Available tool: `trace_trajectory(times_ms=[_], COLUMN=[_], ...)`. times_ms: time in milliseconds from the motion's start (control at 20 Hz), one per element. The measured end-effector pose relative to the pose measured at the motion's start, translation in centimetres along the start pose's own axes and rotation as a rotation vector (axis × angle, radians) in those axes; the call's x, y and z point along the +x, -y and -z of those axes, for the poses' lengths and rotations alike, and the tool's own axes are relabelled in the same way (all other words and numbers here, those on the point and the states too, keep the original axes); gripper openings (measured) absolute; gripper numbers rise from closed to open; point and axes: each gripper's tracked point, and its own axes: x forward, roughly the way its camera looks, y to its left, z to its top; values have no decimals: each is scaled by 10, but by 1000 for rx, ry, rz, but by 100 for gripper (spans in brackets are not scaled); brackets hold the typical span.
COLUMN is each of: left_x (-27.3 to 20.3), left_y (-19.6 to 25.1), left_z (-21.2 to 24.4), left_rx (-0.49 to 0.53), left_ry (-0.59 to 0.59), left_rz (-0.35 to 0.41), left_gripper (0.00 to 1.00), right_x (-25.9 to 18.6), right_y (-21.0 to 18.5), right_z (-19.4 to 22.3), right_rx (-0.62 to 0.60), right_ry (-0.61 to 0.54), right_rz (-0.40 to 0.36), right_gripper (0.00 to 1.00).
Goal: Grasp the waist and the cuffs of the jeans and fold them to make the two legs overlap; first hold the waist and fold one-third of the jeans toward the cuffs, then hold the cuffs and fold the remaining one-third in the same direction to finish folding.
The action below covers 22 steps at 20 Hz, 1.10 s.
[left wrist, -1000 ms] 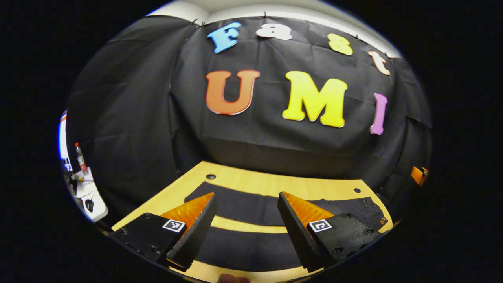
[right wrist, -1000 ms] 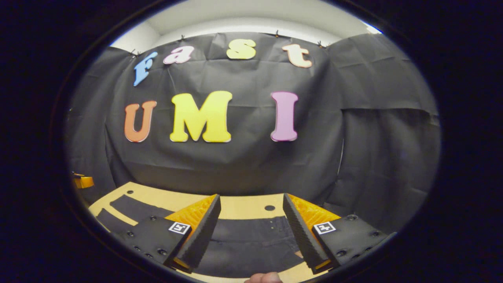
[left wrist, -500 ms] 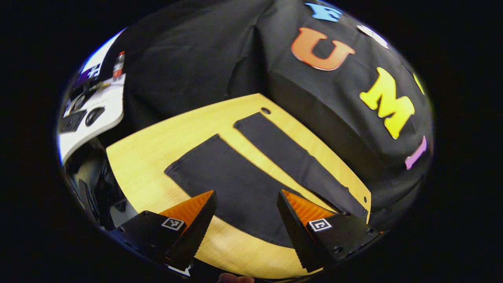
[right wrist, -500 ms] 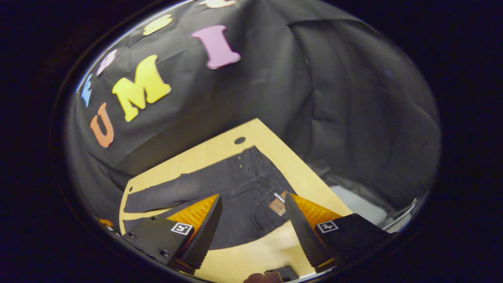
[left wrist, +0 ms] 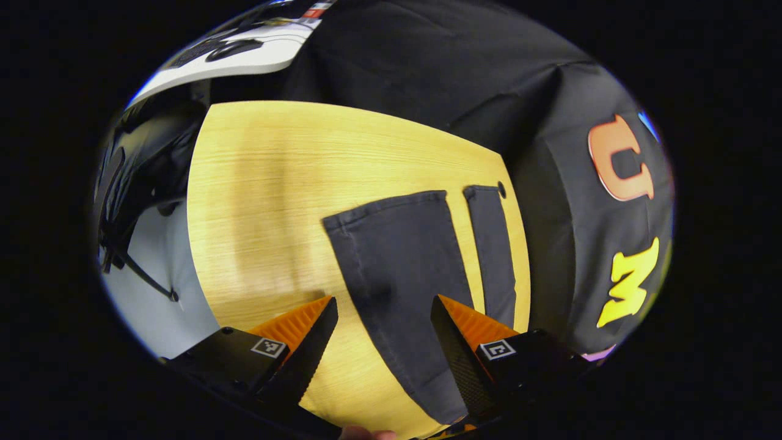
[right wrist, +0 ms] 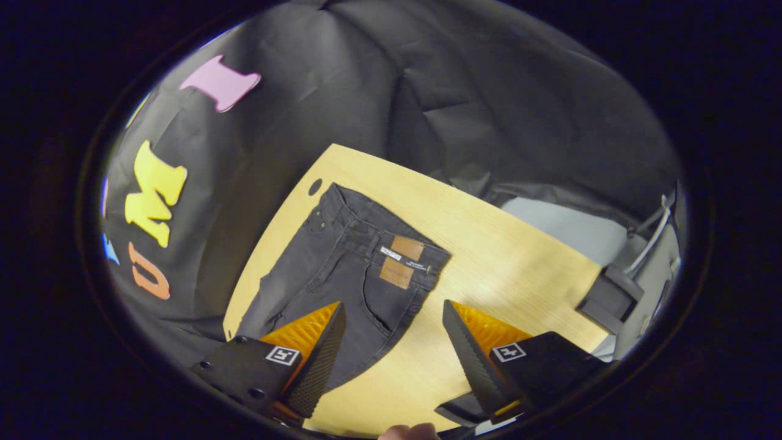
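Left gripper view: dark jeans (left wrist: pixel 403 269) lie flat on the wooden tabletop (left wrist: pixel 263 201), the two legs side by side with a strip of wood between them, cuffs toward the upper centre of the frame. The left hand-held gripper (left wrist: pixel 382 342) hangs above the nearer leg, jaws wide apart, nothing between them. A white surface (left wrist: pixel 244 52) sits at the upper left. Right gripper view: the other end of the jeans (right wrist: pixel 348 269), waistband with brown patch (right wrist: pixel 400 263) at frame centre, near the far tabletop (right wrist: pixel 501 269) corner with a round hole (right wrist: pixel 315 186). The right hand-held gripper (right wrist: pixel 391 354) is spread open above the hip area and bare wood, holding nothing. A dark box-like object (right wrist: pixel 611 299) sits at the right edge.
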Motion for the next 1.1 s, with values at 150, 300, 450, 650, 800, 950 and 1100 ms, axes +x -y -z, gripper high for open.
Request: trace_trajectory(times_ms=[150,300,450,650,800,950,1100], left_x=[12,22,27,32,37,46,55], left_y=[4,10,15,24,30,38,47], left_z=[-7,-14,-18,-19,-19,-19,-14], left_rx=[-26,-18,-7,-7,-5,6,32], left_ry=[2,-2,-7,-2,-16,-32,-58], left_rz=[9,16,13,36,38,34,36], left_gripper=[99,100,97,97,100,94,87], right_x=[12,25,36,44,53,60,60], right_y=[7,12,12,6,-1,-9,-10], right_z=[1,-8,-17,-27,-32,-36,-36], right_rx=[64,135,185,211,207,177,124], right_ry=[-43,-35,-30,-26,-28,-33,-42], right_rz=[8,11,5,-16,-28,-20,23], right_gripper=[98,98,92,96,92,95,92])
